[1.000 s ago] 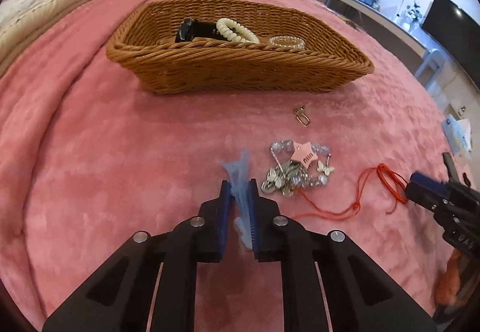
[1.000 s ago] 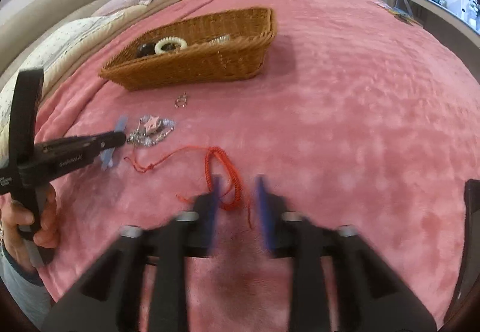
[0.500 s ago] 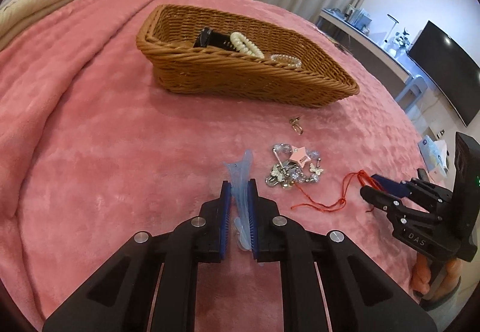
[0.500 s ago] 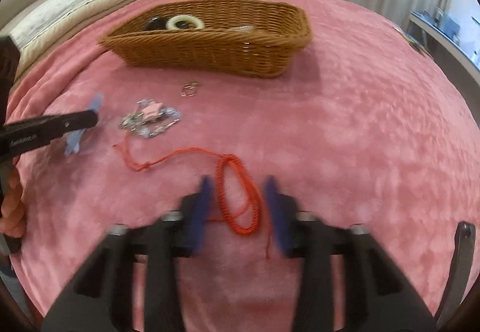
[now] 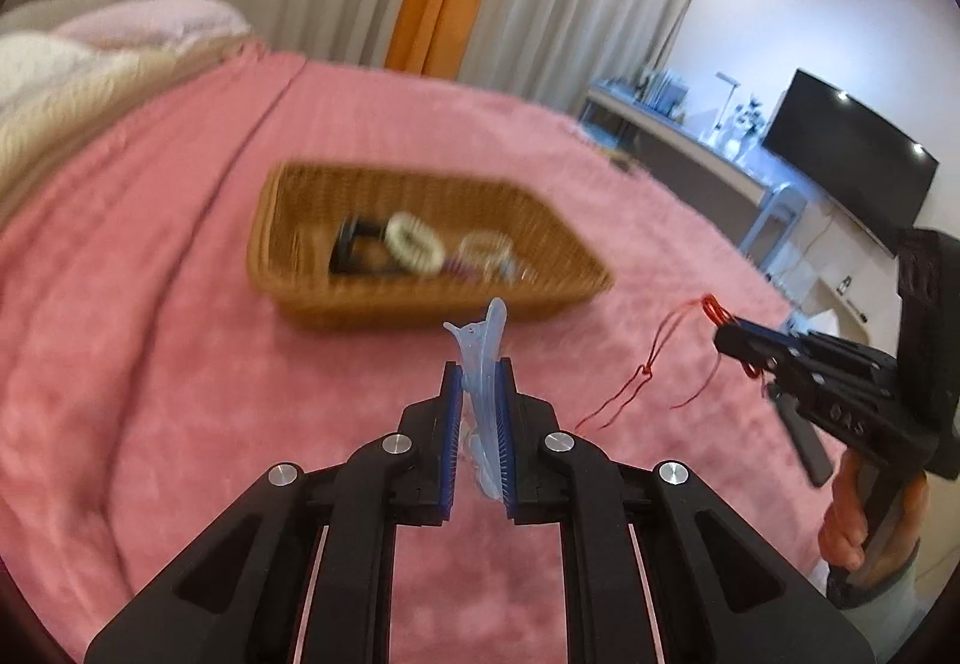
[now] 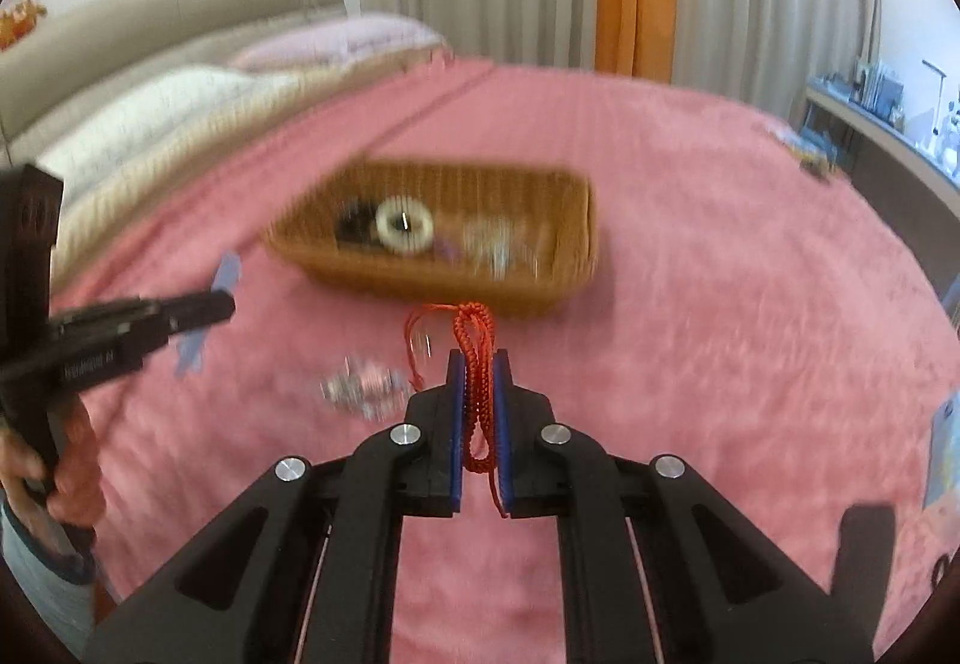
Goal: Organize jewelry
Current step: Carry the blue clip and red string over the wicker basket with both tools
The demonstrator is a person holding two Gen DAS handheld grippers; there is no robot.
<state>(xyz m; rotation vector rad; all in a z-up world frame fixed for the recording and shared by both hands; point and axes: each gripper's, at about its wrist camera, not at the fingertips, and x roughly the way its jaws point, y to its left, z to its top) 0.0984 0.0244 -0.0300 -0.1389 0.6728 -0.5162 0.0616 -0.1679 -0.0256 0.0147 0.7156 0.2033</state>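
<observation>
My left gripper (image 5: 478,370) is shut on a pale blue hair clip (image 5: 483,364) and holds it above the pink blanket, short of the wicker basket (image 5: 300,298). My right gripper (image 6: 477,358) is shut on a red cord bracelet (image 6: 477,352); its loose end hangs down (image 5: 648,370). The right gripper also shows in the left wrist view (image 5: 729,337), and the left gripper in the right wrist view (image 6: 222,307). The basket (image 6: 420,286) holds a black item, a cream bead bracelet (image 6: 405,226) and clear bracelets. A silver charm cluster (image 6: 363,388) lies on the blanket.
The pink blanket (image 5: 150,364) covers a bed with pillows (image 6: 150,106) at the back left. A desk and a dark TV screen (image 5: 852,160) stand at the right. Curtains hang behind. Both views are blurred by motion.
My right gripper has shut on the red cord bracelet and lifted it off the blanket. Both grippers have risen and tilted up toward the basket; the left one still holds the clip.
</observation>
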